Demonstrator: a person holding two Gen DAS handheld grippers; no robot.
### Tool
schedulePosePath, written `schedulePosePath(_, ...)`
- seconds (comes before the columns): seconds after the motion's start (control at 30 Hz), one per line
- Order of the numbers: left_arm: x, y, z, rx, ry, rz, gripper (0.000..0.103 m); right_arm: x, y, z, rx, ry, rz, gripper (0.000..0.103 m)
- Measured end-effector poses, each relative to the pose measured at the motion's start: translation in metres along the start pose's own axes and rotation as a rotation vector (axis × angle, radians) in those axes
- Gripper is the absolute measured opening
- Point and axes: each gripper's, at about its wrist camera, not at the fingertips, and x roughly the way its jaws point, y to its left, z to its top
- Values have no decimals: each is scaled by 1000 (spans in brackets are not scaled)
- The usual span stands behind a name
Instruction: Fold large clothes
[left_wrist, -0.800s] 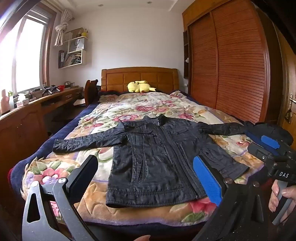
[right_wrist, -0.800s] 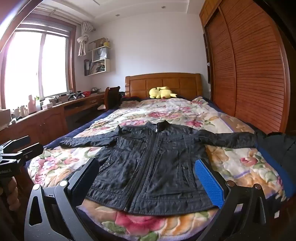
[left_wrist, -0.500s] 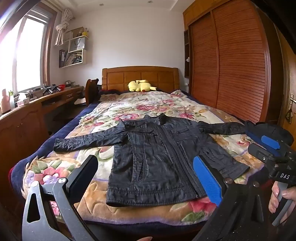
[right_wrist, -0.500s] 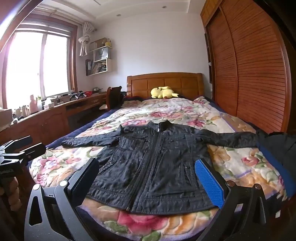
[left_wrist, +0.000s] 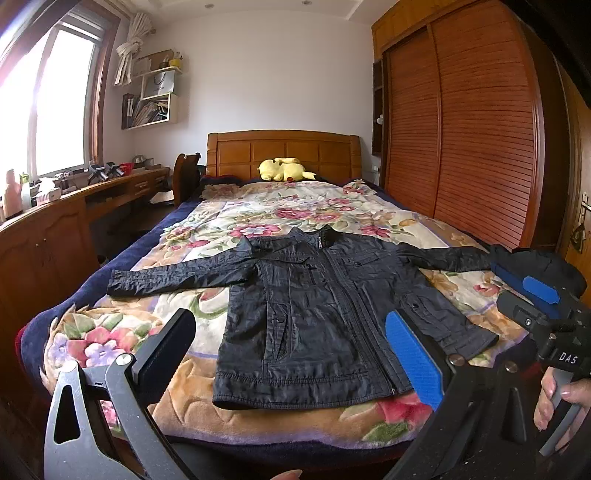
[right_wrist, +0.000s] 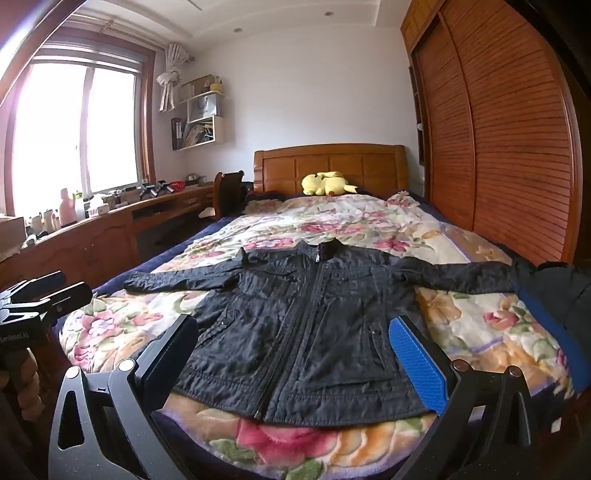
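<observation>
- Across the foot half of the bed (left_wrist: 110, 325), a black jacket (left_wrist: 317, 325) lies flat and zipped, front up, its hem near the foot edge and collar toward the headboard (right_wrist: 328, 166).
- Both sleeves stretch sideways; the right one reaches a dark bundle of clothing (right_wrist: 554, 288) at the bed's right edge.
- Left tongs (left_wrist: 291, 354) hover before the foot edge, spread wide, gripping nothing.
- Right tongs (right_wrist: 295, 358) hover likewise, gaping wide and empty, above the hem.
- A yellow plush toy (right_wrist: 327, 182) rests at the headboard.
- A long wooden desk (right_wrist: 110, 229) lines the window wall; a slatted wardrobe (left_wrist: 480, 129) stands opposite.
</observation>
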Motion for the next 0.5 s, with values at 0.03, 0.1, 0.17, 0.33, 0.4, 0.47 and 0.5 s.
schedulePosePath(0.03, 0, 0, 0, 0, 0, 0, 103, 0, 0, 0, 1, 1, 2, 103)
schedulePosePath(0.1, 0, 0, 0, 0, 1, -1, 103, 0, 0, 0, 0, 1, 2, 103)
schedulePosePath(0.17, 0, 0, 0, -1, 1, 0, 103, -1, -1, 0, 0, -3, -2, 103)
schedulePosePath(0.33, 0, 0, 1, -1, 1, -1, 103, 0, -4, 0, 5, 0, -2, 103)
schedulePosePath(0.4, 0, 0, 0, 0, 1, 1, 103, 0, -4, 0, 8, 1, -2, 103)
schedulePosePath(0.47, 0, 1, 0, -1, 1, 1, 103, 0, -3, 0, 8, 1, -1, 103)
schedulePosePath(0.5, 0, 1, 0, -1, 1, 0, 103, 0, -3, 0, 8, 1, 0, 103)
